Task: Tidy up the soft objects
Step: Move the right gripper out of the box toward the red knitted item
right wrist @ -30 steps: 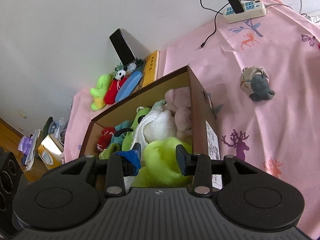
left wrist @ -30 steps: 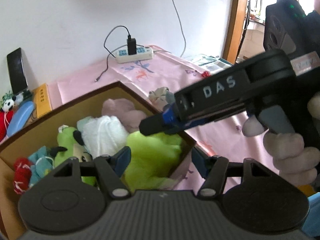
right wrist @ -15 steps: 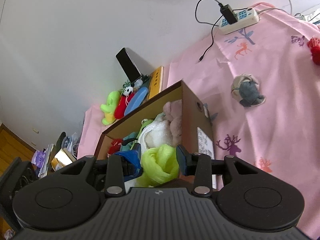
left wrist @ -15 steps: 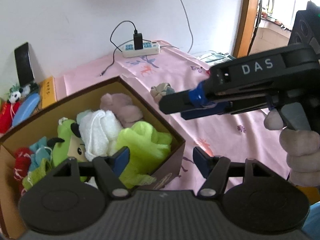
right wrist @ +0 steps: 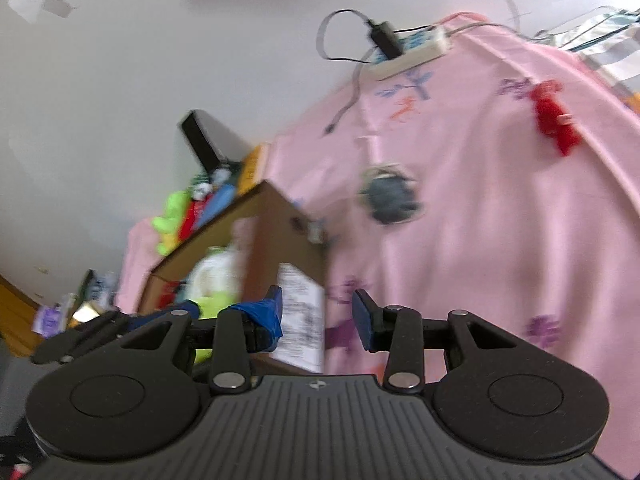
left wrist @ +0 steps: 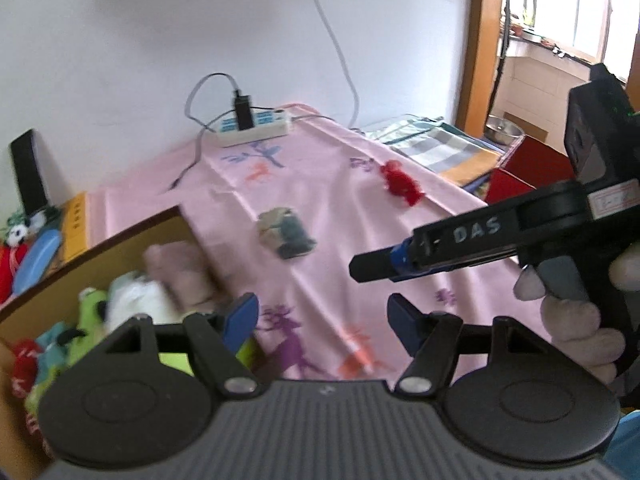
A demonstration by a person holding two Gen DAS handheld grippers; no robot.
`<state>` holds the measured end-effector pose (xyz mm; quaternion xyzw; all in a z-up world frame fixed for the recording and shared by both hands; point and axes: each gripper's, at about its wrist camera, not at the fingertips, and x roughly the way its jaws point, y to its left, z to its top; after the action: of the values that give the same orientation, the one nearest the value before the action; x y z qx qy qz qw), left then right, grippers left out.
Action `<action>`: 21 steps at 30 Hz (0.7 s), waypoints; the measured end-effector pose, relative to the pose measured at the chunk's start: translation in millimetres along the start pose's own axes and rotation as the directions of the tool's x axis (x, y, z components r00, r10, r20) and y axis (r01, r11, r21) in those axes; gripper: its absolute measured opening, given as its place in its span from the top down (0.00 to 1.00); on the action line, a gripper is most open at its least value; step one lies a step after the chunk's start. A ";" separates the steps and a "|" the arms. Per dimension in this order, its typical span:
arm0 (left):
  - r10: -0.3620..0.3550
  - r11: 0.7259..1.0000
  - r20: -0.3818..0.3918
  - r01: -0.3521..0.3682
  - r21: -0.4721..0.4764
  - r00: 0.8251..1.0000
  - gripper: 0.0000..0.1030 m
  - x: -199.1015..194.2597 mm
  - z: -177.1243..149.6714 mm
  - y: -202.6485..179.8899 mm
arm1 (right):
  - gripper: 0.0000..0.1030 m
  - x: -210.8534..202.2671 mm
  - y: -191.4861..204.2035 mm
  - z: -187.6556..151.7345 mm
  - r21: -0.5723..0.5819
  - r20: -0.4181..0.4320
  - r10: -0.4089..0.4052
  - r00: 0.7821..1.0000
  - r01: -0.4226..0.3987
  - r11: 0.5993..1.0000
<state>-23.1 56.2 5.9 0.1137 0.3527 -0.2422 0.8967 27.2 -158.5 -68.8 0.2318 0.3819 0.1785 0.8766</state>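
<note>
On the pink-covered bench, both grippers hang empty beside the box (left wrist: 132, 236).

The left gripper (left wrist: 322, 316) and the right gripper (right wrist: 318, 312) both have their fingers spread, pinching nothing. The grey-and-beige soft toy (left wrist: 286, 232) lies alone on the cloth, apart from the box; the red soft toy (left wrist: 400, 184) lies farther off. To take the grey one well, I judge a gripper should come down with fingers straddling its bulk and close gently, since it will squash. The left view shows the right gripper from the side and the plush already packed in the box; the right view shows the box's outer labelled wall and the spare toys (right wrist: 188, 212) behind it.
</note>
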 end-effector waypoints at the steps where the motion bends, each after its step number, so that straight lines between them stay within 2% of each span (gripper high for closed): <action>1: -0.005 1.000 -0.005 0.005 0.004 1.000 0.32 5.9 2.7 -6.2 | 0.79 -1.6 -6.1 1.2 -0.005 -0.003 -0.026 1.000 0.026 1.000; 5: -0.022 1.000 -0.040 0.022 0.000 0.999 0.32 33.7 12.7 -28.0 | 0.80 -4.4 -32.7 5.9 -0.030 -0.026 -0.146 0.989 0.145 0.989; 9: -0.030 0.999 -0.070 0.029 -0.024 0.997 0.32 60.2 20.6 -42.6 | 0.80 -6.7 -62.1 11.3 -0.034 -0.051 -0.219 0.974 0.218 0.975; 17: -0.031 0.995 -0.129 0.018 -0.099 0.991 0.32 112.4 32.5 -57.6 | 0.80 -7.5 -115.6 30.0 0.012 -0.072 -0.258 0.963 0.260 0.966; 21: -0.036 0.994 -0.130 0.022 -0.106 0.991 0.32 133.8 42.6 -64.2 | 0.79 -4.6 -139.2 46.3 0.060 -0.068 -0.240 0.968 0.244 0.968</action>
<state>53.3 -62.2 -57.4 0.0770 0.4250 -0.2285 0.8725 78.0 -288.6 -113.9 0.2075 0.4396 0.0640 0.8715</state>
